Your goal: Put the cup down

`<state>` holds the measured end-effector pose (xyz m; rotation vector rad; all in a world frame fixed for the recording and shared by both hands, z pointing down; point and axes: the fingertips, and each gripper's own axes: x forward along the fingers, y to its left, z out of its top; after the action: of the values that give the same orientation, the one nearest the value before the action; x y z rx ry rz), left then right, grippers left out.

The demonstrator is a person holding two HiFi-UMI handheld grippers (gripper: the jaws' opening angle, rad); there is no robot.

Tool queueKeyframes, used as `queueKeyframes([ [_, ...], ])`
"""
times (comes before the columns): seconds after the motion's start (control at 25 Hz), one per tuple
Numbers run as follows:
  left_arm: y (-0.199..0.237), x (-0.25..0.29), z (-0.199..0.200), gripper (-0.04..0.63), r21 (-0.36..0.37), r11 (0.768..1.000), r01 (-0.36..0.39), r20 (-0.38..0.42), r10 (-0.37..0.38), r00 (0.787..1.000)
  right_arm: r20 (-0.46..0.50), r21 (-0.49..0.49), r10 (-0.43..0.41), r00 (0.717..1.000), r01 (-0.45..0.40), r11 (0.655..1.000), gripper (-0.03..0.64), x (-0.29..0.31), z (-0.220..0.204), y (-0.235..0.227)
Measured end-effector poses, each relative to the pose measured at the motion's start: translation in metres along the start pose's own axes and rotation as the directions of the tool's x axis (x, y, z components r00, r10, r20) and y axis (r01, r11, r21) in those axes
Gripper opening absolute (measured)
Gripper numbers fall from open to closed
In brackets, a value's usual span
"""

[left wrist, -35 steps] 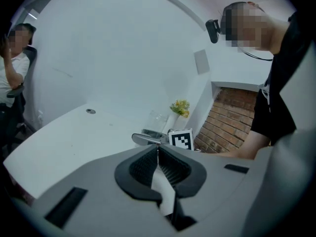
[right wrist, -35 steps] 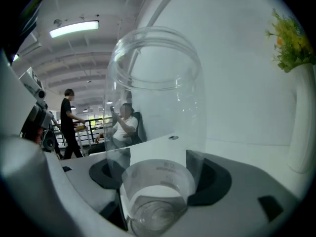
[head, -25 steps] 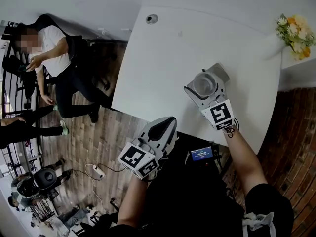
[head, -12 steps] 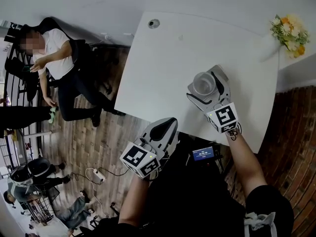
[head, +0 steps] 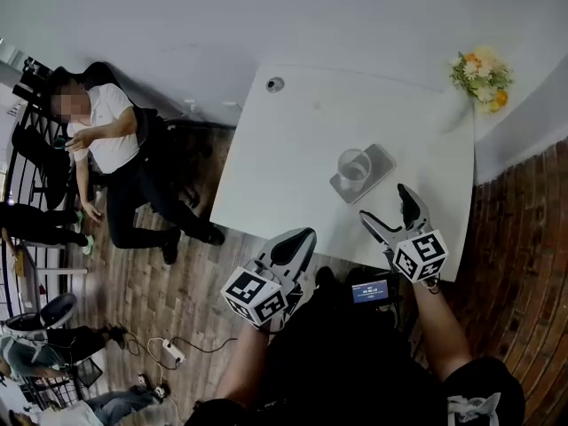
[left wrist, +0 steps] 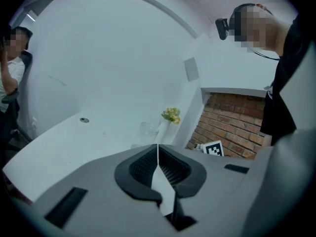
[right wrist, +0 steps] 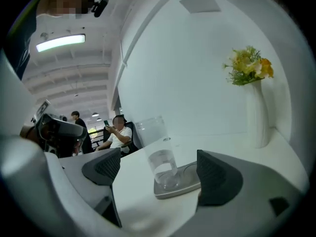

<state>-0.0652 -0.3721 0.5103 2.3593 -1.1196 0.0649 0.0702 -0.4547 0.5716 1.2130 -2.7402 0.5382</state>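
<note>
I am holding my right gripper (head: 387, 208) near the table's edge, its jaws spread wide with nothing between them, pointing at the cup (head: 353, 164) but apart from it. The cup is standing upright on a grey tray (head: 382, 161) on the white table (head: 284, 149), perhaps holding a little water. My left gripper (head: 295, 238) is hanging beside the table, jaws pressed together, empty.

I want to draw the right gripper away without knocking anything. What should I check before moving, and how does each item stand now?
1. Cup upright on the grey tray: ok.
2. Right gripper jaws apart, touching nothing: ok.
3. Cup's base inside the tray's edge: ok.
4. Left gripper shut, empty, off the table: ok.
5. Flower vase far from the cup: ok.
6. Liquid in the cup: cannot tell.
</note>
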Motion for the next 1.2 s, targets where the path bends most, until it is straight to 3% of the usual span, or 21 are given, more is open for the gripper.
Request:
queueKeyframes([
  [0.16,-0.010,-0.006,-0.006,0.015,0.011,0.999,0.034,-0.013,-0.034,0.999,-0.017,0.043,-0.002,1.000,0.003,0.999,0.458,-0.034,-0.002,0.018],
  [0.64,-0.031,0.004,0.002,0.015,0.058,0.990,0.131,-0.006,-0.131,0.991,0.013,0.050,-0.119,0.993,0.119,0.992,0.065,-0.115,0.012,0.031],
  [1.2,-0.053,0.009,0.011,0.009,0.085,0.977,0.197,0.017,-0.199,0.980,0.011,-0.062,-0.093,0.996,0.094,0.994,0.028,-0.110,0.041,0.052],
])
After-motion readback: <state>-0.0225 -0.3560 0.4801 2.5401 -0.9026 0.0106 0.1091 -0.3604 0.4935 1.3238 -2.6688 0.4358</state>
